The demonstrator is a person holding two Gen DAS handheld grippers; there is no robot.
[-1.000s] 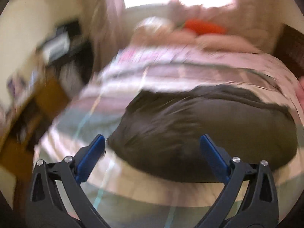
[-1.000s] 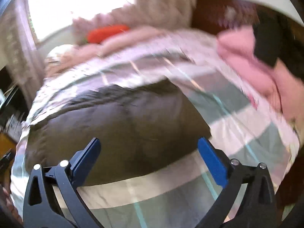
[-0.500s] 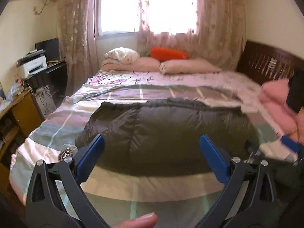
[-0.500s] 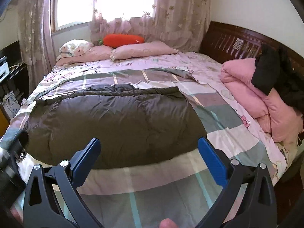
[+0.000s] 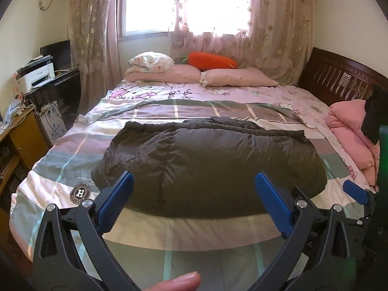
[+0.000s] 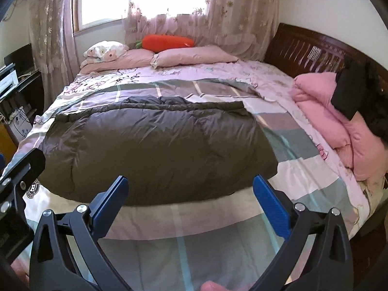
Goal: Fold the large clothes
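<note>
Only left view shows printer (image 5: 38, 76) beside jacket (image 5: 208, 167).

Jacket (image 5: 208, 167) on bed (image 5: 169, 232); pillows (image 5: 237, 77) behind.

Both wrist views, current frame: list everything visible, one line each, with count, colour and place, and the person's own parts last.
down jacket: 1, dark grey-brown, spread flat mid-bed
bed cover: 1, pink, grey and white plaid, over the bed
pillows: 2 pink at the head, plus 1 white floral one stacked at left
carrot plush: 1, orange, behind the pillows
folded quilt: 1, pink, bed's right edge
black garment: 1, on the quilt
headboard: 1, dark wood, right side
curtains: pink floral, at the window
printer: 1, white, left shelf
left gripper: blue pads, open, empty
right gripper: blue pads, open, empty
fingertip: 1, bottom edge
</note>
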